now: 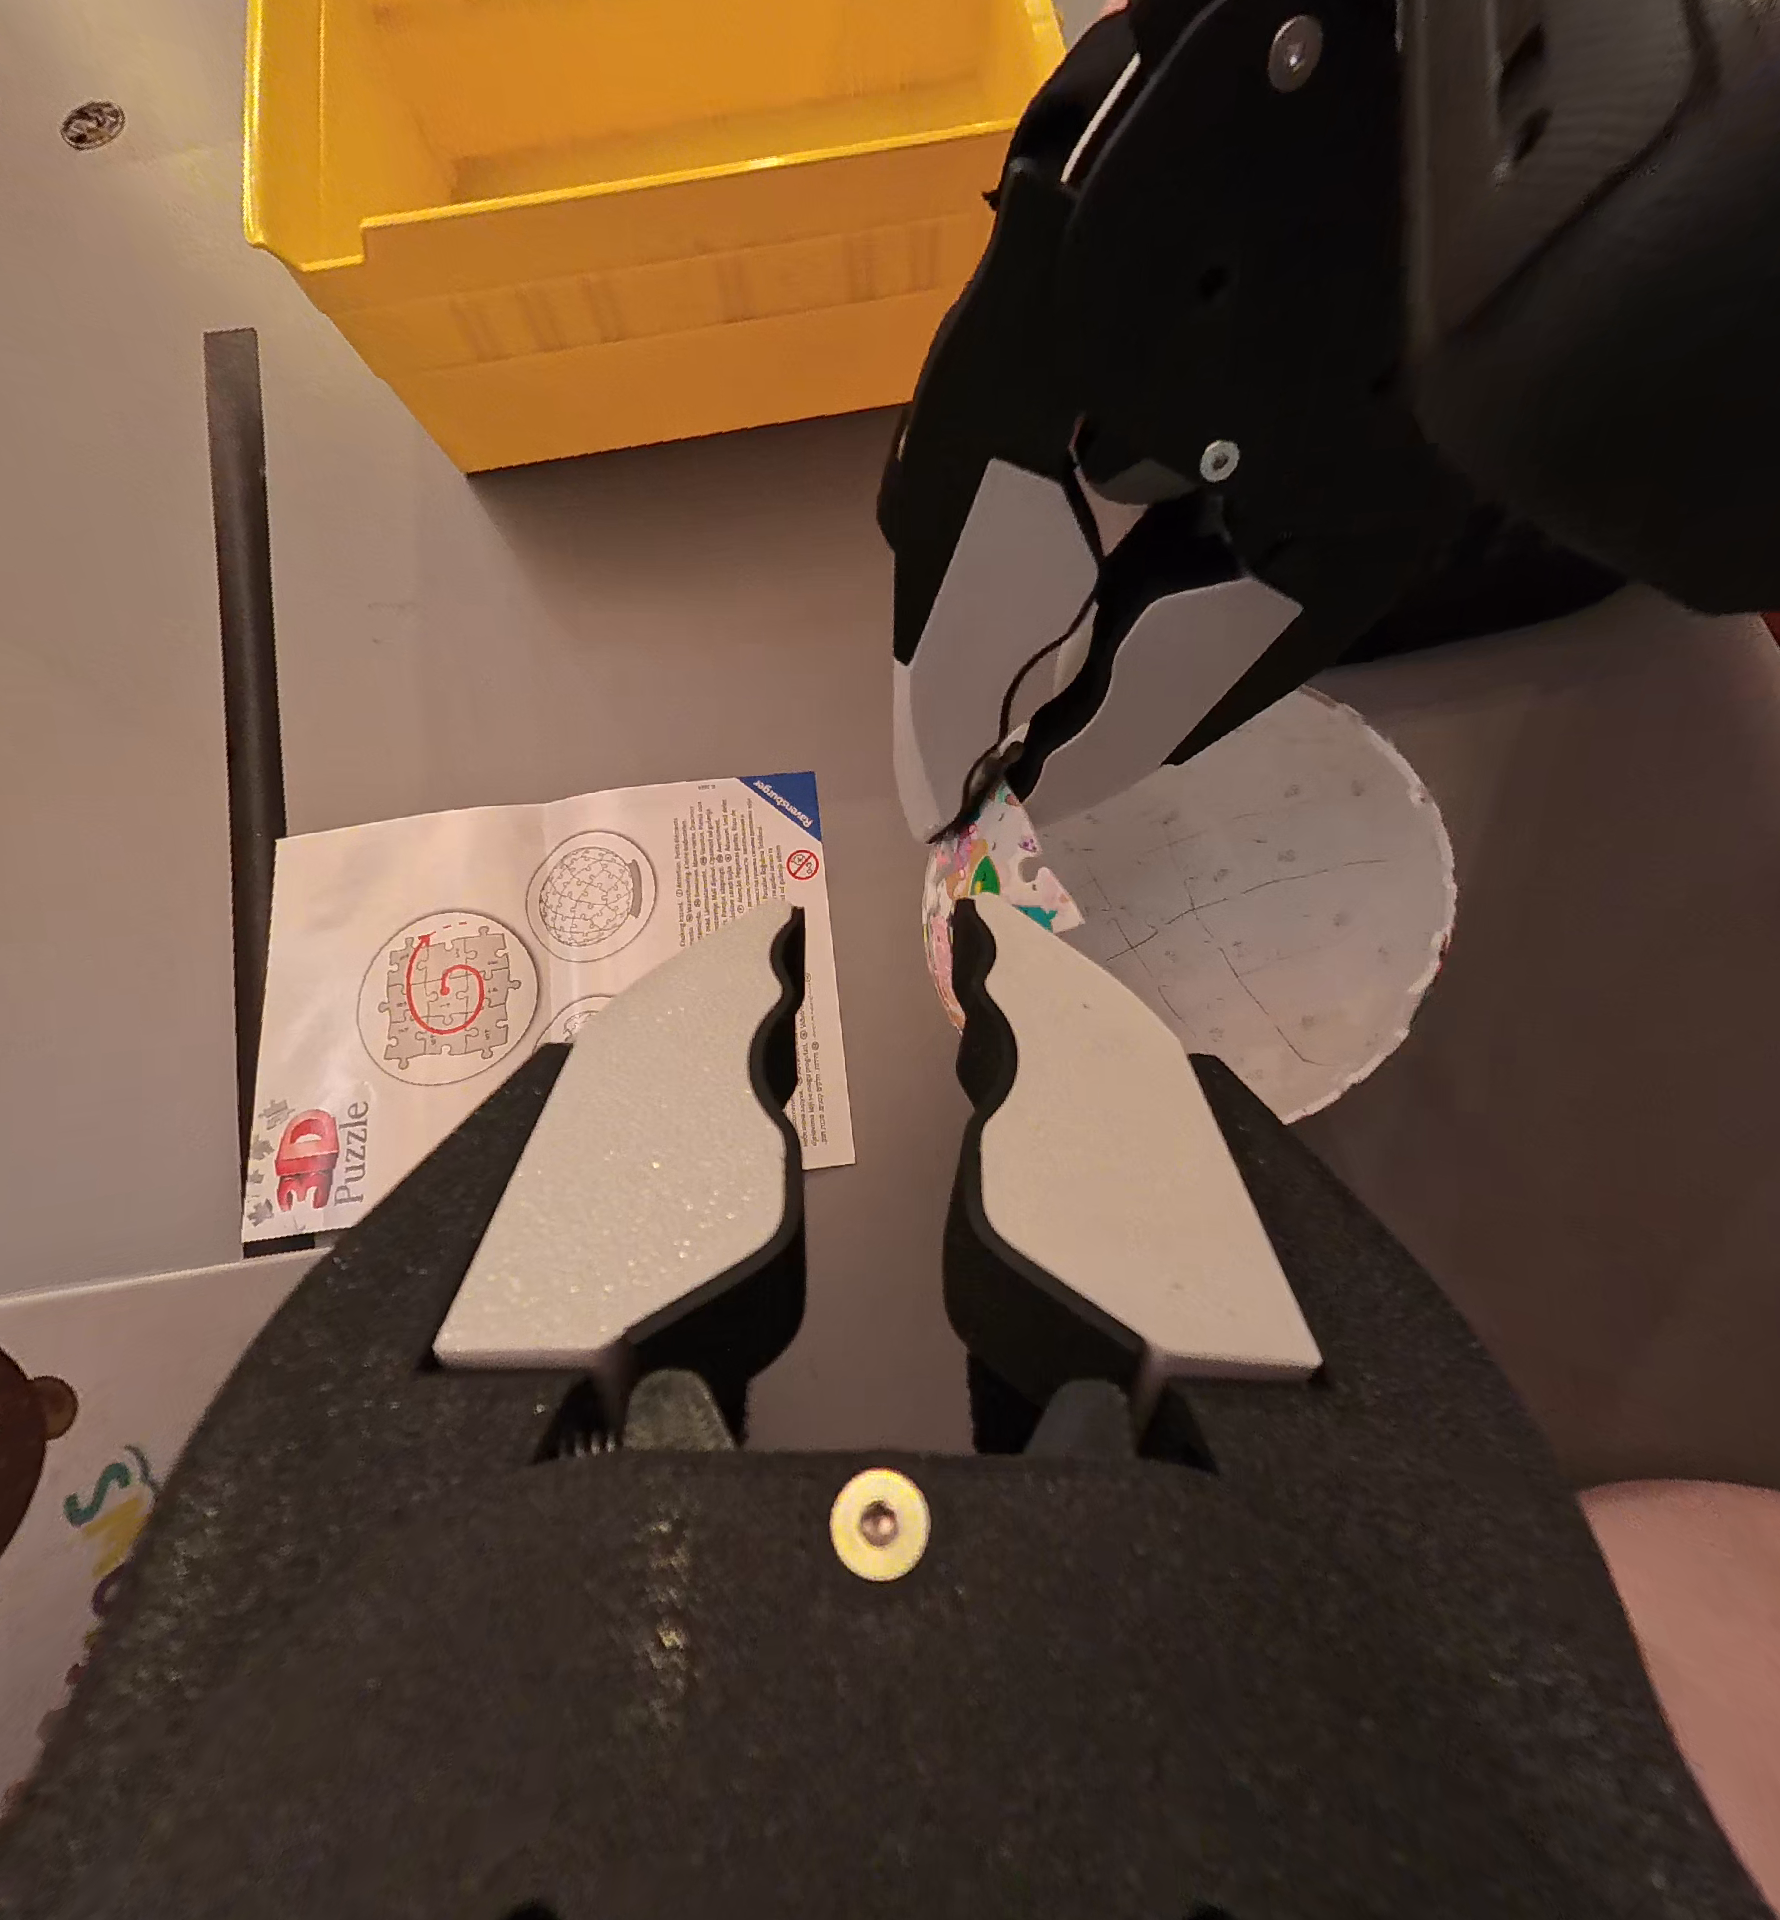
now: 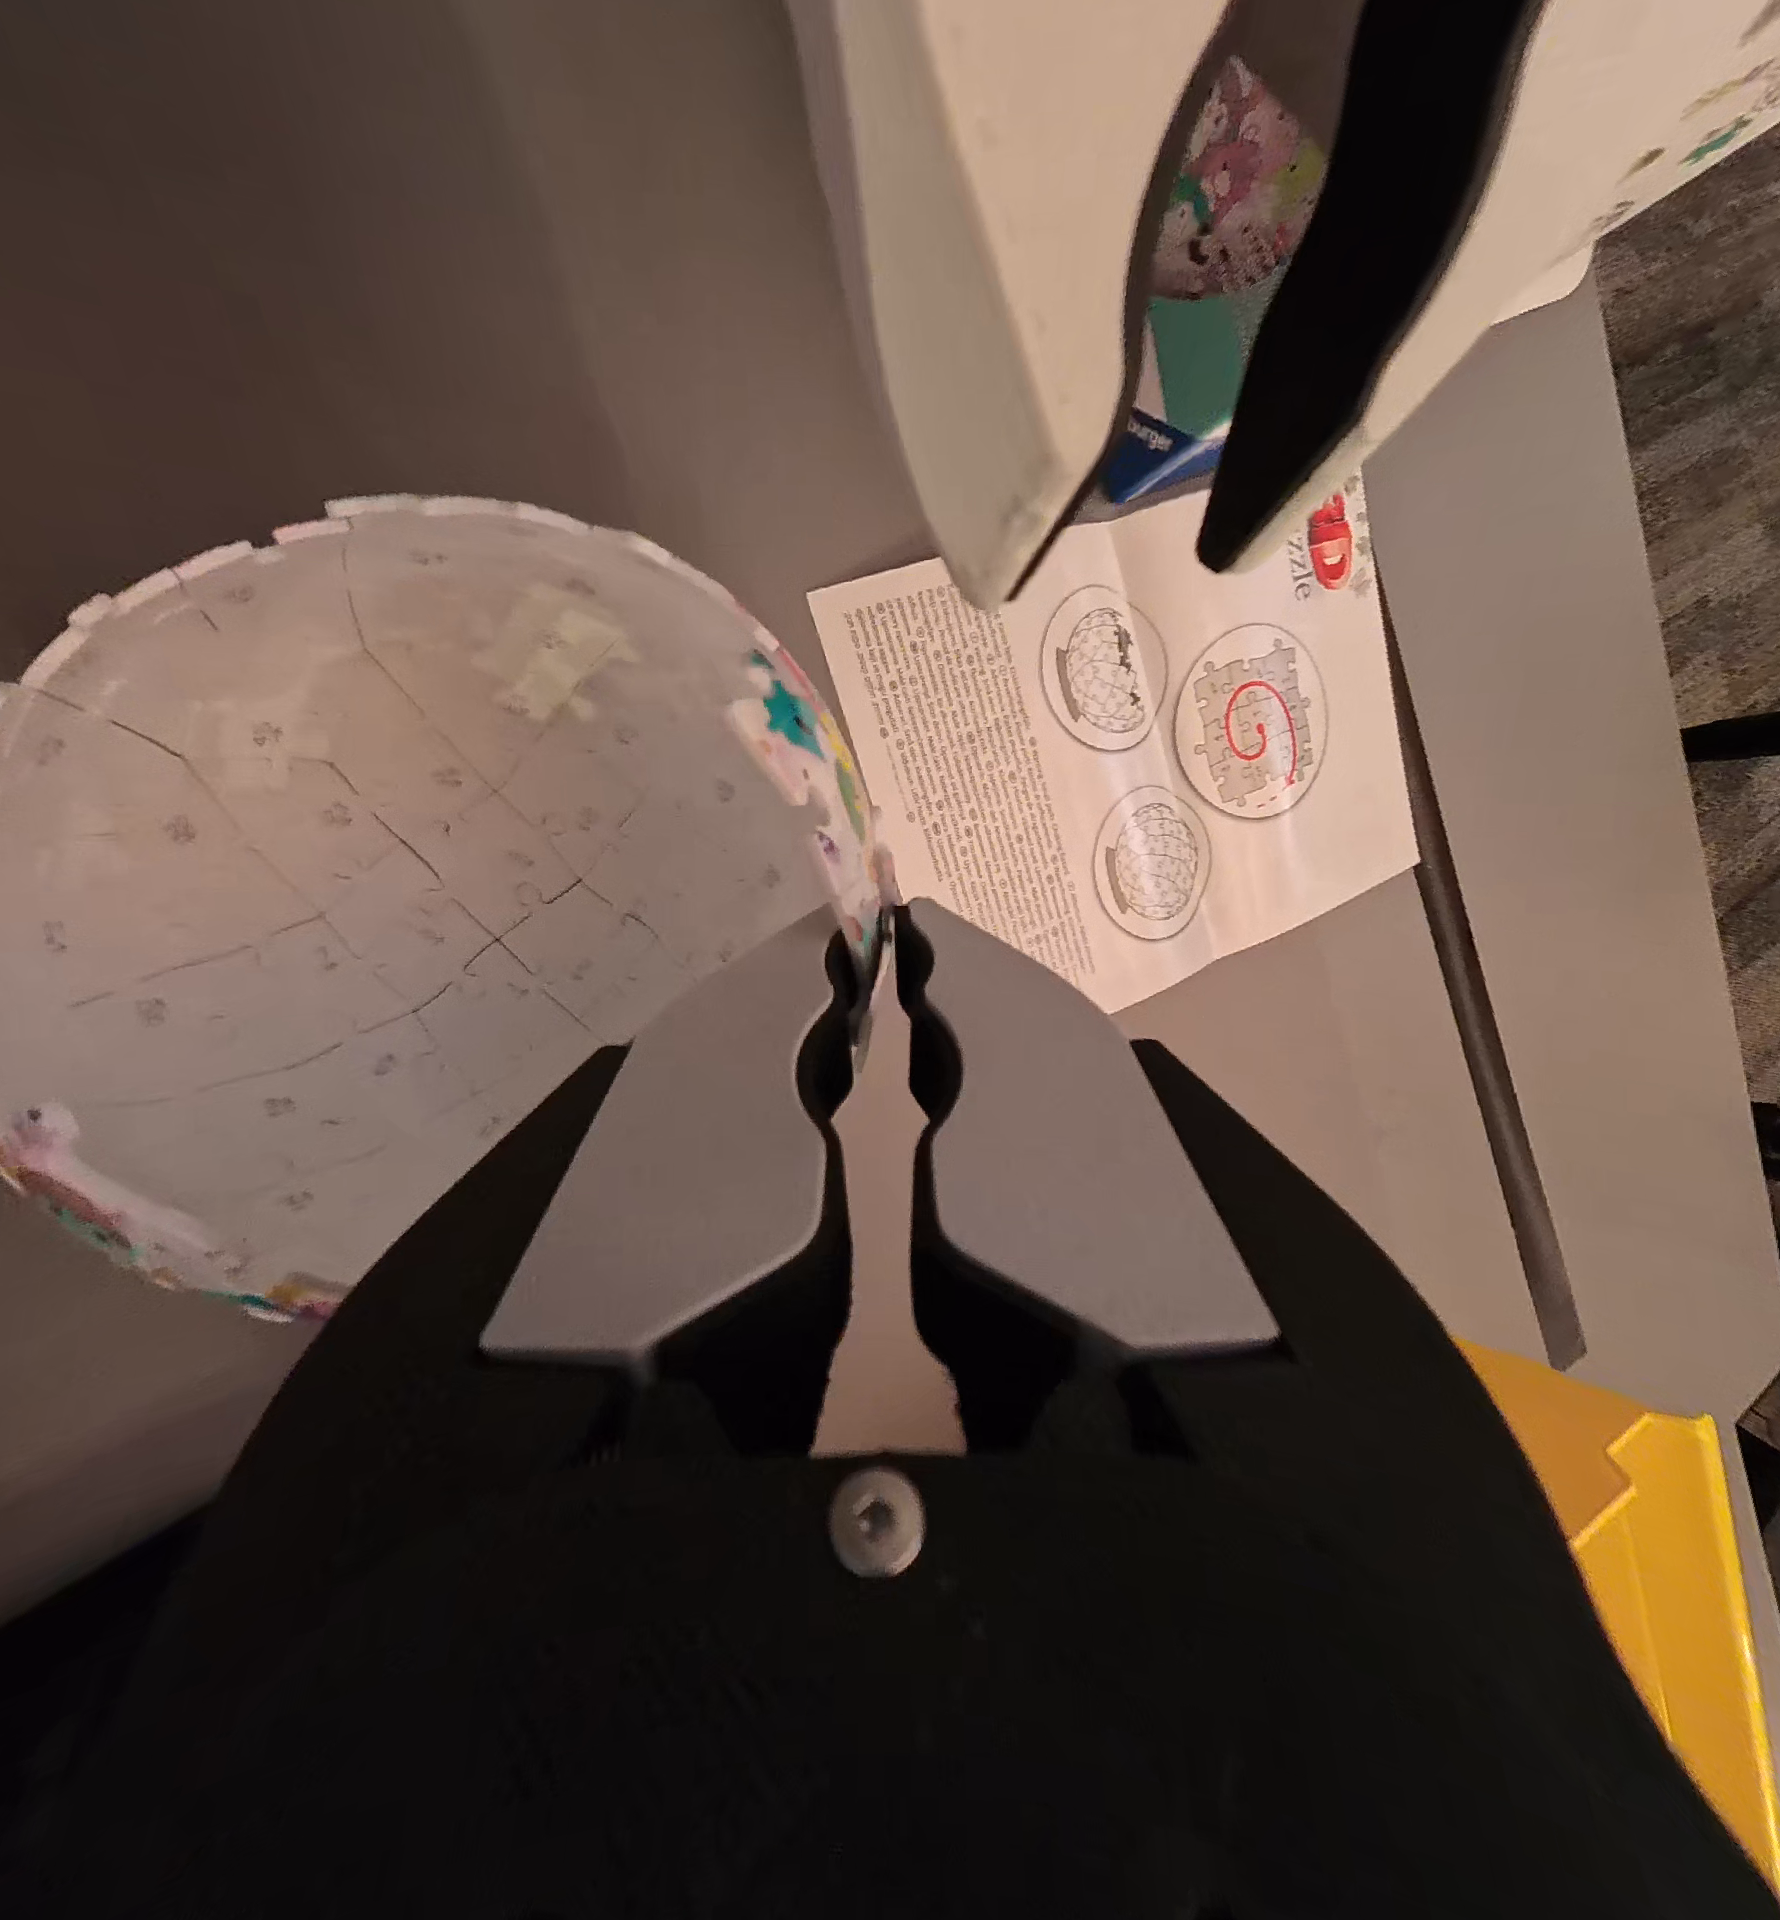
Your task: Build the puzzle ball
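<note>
Near left of the left gripper (image 1: 881, 925), corner of a white box (image 1: 86, 1455) with a cartoon bear. Fingers apart, nothing between them, right fingertip just beside the coloured outside of the ball (image 1: 1281, 914). Half built, an open shell, pale inside showing, on the grey table (image 1: 605, 644) right of those fingers. Clamped on its rim just past that fingertip: right gripper (image 1: 979, 805), reaching in from the upper right. Ahead and left, partly behind the left finger, a folded leaflet (image 1: 450, 935), black strip (image 1: 242, 675) along its left edge. Farthest, ahead, yellow bin (image 1: 657, 260). From the right wrist, right gripper (image 2: 870, 935) closed to a narrow slit on the rim, ball (image 2: 346, 883) spreading left of the fingers, leaflet (image 2: 1125, 779) ahead and right, left gripper (image 2: 1109, 566) open above it, bin (image 2: 1675, 1558) near right.
</note>
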A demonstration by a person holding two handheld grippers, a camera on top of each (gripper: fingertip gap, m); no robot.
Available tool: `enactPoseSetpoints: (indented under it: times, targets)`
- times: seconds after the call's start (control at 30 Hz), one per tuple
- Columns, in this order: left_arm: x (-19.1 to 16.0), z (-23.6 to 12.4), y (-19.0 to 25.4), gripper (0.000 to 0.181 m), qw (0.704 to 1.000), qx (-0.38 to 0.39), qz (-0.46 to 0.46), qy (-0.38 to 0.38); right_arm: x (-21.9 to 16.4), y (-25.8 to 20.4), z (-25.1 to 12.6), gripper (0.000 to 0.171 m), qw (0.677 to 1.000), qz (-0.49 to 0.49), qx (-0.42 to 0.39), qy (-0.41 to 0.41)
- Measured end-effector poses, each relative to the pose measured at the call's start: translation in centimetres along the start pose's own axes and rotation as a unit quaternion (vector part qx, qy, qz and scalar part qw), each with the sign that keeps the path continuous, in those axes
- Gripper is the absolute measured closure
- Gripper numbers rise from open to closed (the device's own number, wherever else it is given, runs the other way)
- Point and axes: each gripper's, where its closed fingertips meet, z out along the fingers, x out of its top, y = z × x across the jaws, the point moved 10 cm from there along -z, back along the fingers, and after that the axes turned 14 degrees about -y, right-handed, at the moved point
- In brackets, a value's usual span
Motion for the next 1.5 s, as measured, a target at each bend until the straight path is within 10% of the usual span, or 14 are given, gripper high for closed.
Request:
enactPoseSetpoints:
  times: [1.5]
  targets:
    - [0.29,0.71,-0.29,0.156,1.000,-0.007,-0.008,-0.012,-0.02,-0.04,-0.14,0.167,0.999,0.008,-0.024,0.031]
